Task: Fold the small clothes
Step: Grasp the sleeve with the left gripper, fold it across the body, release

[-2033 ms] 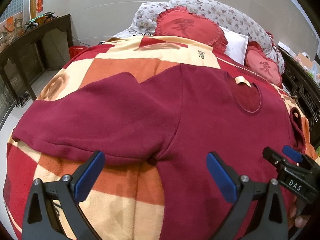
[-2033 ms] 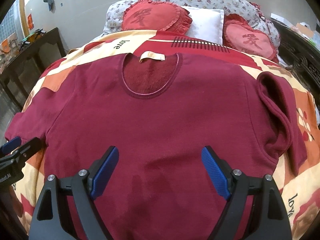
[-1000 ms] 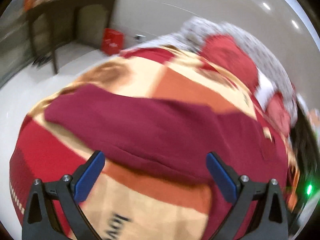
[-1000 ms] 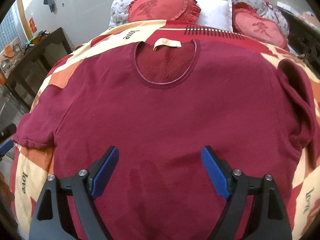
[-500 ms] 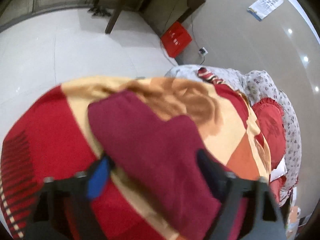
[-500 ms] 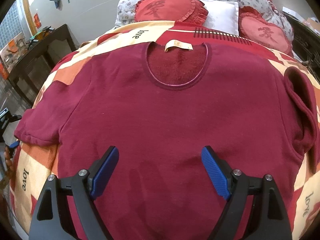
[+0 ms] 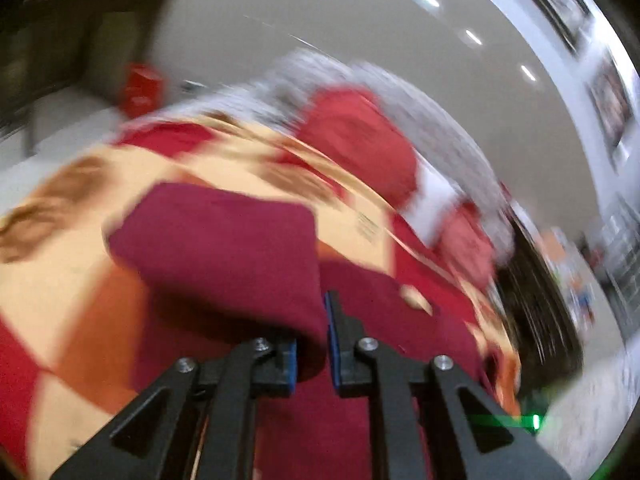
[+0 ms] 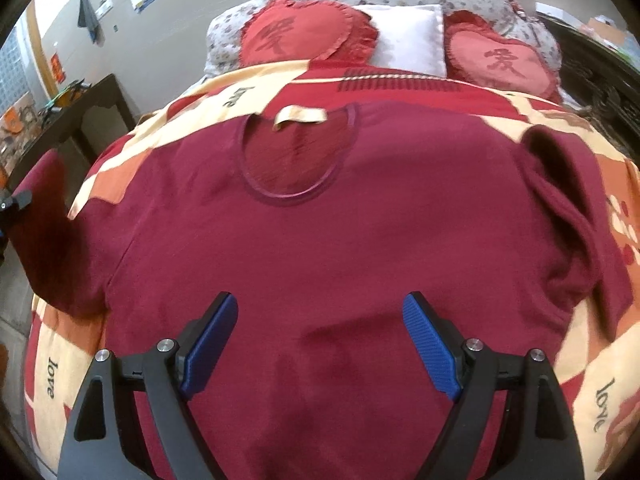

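Note:
A dark red short-sleeved shirt (image 8: 328, 240) lies flat, neck hole away from me, on a bed with a red, orange and cream blanket (image 8: 68, 364). My left gripper (image 7: 312, 354) is shut on the shirt's left sleeve (image 7: 224, 248) and holds it raised off the blanket; the lifted sleeve also shows at the left edge of the right wrist view (image 8: 44, 224). That left wrist view is motion-blurred. My right gripper (image 8: 320, 348) is open and empty, hovering over the shirt's lower middle. The right sleeve (image 8: 568, 200) is folded back on itself.
Two red heart cushions (image 8: 304, 32) and a white pillow (image 8: 408, 36) lie at the head of the bed. A dark wooden table (image 8: 80, 108) stands to the left, dark carved furniture (image 8: 600, 80) to the right. Pale floor lies left of the bed.
My left gripper swung out to the left sleeve, closed on it and lifted it. My right gripper stayed open above the shirt and moved slightly closer.

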Motion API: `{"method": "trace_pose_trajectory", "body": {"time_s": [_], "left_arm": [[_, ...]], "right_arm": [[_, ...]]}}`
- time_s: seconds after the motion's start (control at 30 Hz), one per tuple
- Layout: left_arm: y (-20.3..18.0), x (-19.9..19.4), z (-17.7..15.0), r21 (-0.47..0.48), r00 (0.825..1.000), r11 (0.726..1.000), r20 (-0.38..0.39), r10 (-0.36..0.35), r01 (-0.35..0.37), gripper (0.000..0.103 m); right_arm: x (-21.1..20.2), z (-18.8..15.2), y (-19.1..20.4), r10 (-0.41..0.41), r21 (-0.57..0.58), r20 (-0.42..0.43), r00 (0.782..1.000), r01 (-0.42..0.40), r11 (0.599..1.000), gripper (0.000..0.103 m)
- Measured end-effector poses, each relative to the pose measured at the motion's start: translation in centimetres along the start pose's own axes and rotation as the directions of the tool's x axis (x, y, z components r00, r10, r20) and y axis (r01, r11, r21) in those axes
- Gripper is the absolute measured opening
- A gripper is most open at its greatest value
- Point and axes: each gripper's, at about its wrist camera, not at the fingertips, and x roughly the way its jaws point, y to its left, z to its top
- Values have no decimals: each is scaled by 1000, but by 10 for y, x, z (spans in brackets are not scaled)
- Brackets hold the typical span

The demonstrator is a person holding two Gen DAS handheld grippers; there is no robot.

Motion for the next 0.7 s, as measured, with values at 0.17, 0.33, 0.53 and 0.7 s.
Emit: {"method": "trace_pose_trajectory", "body": {"time_s": [0.17, 0.33, 0.53, 0.7], "left_arm": [[-64, 69, -54, 133, 982, 987, -174, -66, 90, 14], [-73, 106, -101, 201, 937, 969, -341, -70, 145, 64], [-50, 46, -89, 204, 949, 961, -289, -125, 189, 83], [-11, -12, -63, 262, 993, 963, -116, -27, 57, 91]], "right_arm": [[-6, -1, -26, -37, 32, -2, 999, 37, 999, 103], [-10, -1, -46, -62, 48, -8, 998, 63, 997, 103], [-14, 3, -47, -23, 49, 17, 1000, 22, 999, 103], [-3, 9, -34, 47, 12, 18, 999, -47, 999, 103]]}}
